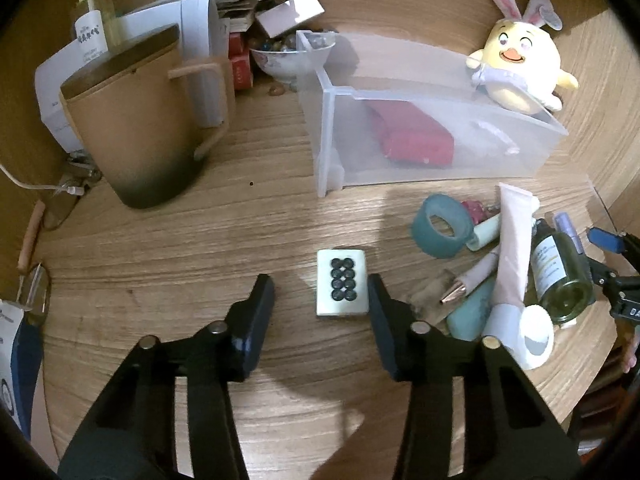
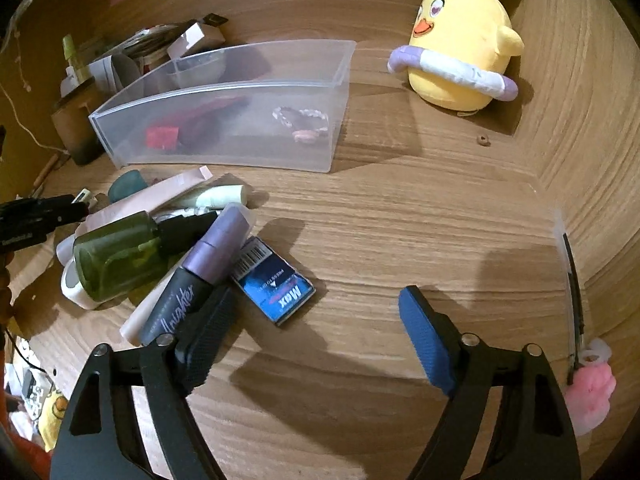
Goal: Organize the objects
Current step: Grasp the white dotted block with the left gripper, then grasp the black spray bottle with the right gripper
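Left gripper (image 1: 320, 304) stands unclenched astride the white mahjong tile with dark dots (image 1: 341, 288), one finger touching its long edge, the other apart; its long axis points away. Beyond it, the clear plastic bin (image 1: 400, 168) holds a red pouch (image 1: 412, 132).

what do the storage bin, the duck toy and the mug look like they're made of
Storage bin: frosted translucent plastic, since the red item inside shows through its wall. Duck toy: soft yellow plush with a matte, fuzzy surface. Mug: probably matte glazed ceramic, tan fading to dark at the base.
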`<state>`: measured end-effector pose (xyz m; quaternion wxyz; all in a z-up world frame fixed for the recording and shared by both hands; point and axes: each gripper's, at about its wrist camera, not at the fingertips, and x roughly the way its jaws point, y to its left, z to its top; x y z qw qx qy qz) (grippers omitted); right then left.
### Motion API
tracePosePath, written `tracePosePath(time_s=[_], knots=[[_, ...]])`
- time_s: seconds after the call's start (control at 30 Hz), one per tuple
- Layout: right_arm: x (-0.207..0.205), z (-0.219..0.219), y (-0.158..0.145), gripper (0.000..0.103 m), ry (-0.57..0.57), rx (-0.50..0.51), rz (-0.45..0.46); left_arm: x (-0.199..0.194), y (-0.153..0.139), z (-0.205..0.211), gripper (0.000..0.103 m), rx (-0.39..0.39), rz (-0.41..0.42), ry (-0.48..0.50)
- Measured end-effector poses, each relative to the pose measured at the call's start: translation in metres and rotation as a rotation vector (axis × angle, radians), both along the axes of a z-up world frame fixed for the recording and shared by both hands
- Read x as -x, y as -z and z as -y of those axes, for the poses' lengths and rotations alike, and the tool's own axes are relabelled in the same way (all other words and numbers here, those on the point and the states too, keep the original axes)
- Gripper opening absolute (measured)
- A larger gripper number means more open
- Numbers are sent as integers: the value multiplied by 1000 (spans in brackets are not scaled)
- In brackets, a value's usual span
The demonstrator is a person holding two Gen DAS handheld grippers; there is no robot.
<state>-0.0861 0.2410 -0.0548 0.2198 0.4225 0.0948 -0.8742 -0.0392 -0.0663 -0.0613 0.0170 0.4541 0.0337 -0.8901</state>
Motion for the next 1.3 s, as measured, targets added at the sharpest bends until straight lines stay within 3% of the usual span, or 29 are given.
tracePosePath(time_s=[0.2, 0.4, 0.6, 0.77, 1.03, 1.3], knots=[[3, 10, 0, 53, -34, -9, -25, 3, 0, 2, 31, -14, -10, -11], [7, 21, -1, 53, -75, -35, -11, 7, -1, 1, 25, -31, -12, -4], [5, 1, -17, 53, -11, 104, 35, 6, -3, -5, 24, -15, -33, 1], [-9, 14, -31, 53, -52, 147, 20, 2, -7, -9, 24, -20, -55, 2], [-17, 40, -15, 53, -99, 133, 77, -10, -14, -9, 24, -38, -82, -1], [-20, 30, -12, 36, -104, 106, 76, -21, -7, -7, 24, -29, -45, 7]])
